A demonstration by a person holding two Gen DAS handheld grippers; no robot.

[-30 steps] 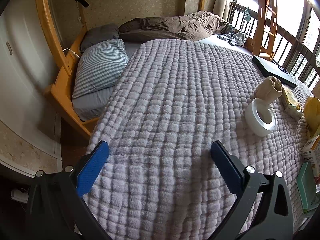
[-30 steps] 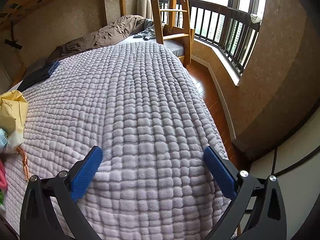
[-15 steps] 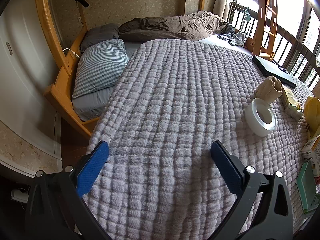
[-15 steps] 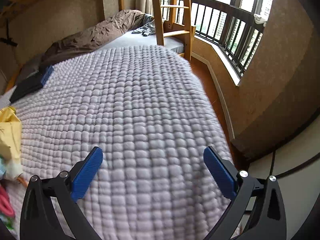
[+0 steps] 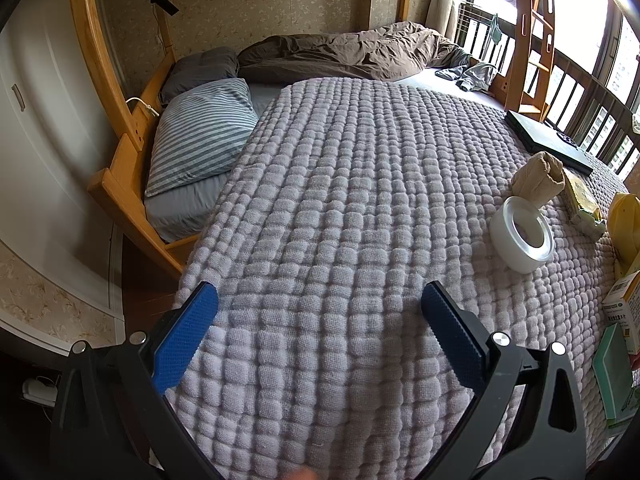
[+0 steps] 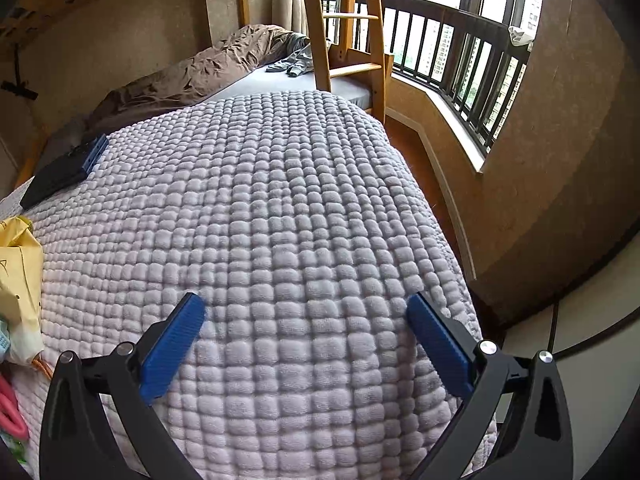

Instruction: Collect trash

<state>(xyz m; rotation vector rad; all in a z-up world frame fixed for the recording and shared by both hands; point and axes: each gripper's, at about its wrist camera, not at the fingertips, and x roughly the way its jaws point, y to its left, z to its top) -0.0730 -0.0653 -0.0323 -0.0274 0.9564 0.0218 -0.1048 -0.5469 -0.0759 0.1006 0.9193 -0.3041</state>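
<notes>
Left claw (image 5: 318, 304): we see its two blue-padded fingers (image 5: 184, 336) spread wide with nothing between them, hovering over the near edge of the bed
Striped pillow (image 5: 202, 134): it lies at the left of the left wrist view, next to the wooden bed frame (image 5: 120, 184), with a dark grey pillow (image 5: 198, 72) just behind it
Quilted blanket (image 5: 352, 200): pale lilac and bumpy, it covers most of the bed in both views
Brown duvet (image 5: 344, 54): we find it bunched up along the far side of the bed
Tape roll (image 5: 522, 234): white, resting on the blanket to the right of the left claw and well apart from it
Brown paper tube (image 5: 538, 178): crumpled, just behind the tape roll and touching it, or nearly so
Yellow wrapper (image 5: 582, 200): flattened on the blanket, just right of the tube
Black laptop (image 5: 546, 142): closed, lying beyond the tube near the window railing
Yellow bag (image 5: 624, 224): at the right edge of the left wrist view; we see it again at the left edge of the right wrist view
Boxes (image 5: 618, 316): a small white and orange carton and a green one sit at the far right edge, partly cut off
Right claw (image 6: 306, 306): also gaping wide and holding nothing, over bare blanket, the trash well off to its left
Wooden ladder (image 6: 344, 28): it stands at the far corner of the bed, before the railed window (image 6: 460, 48)
</notes>
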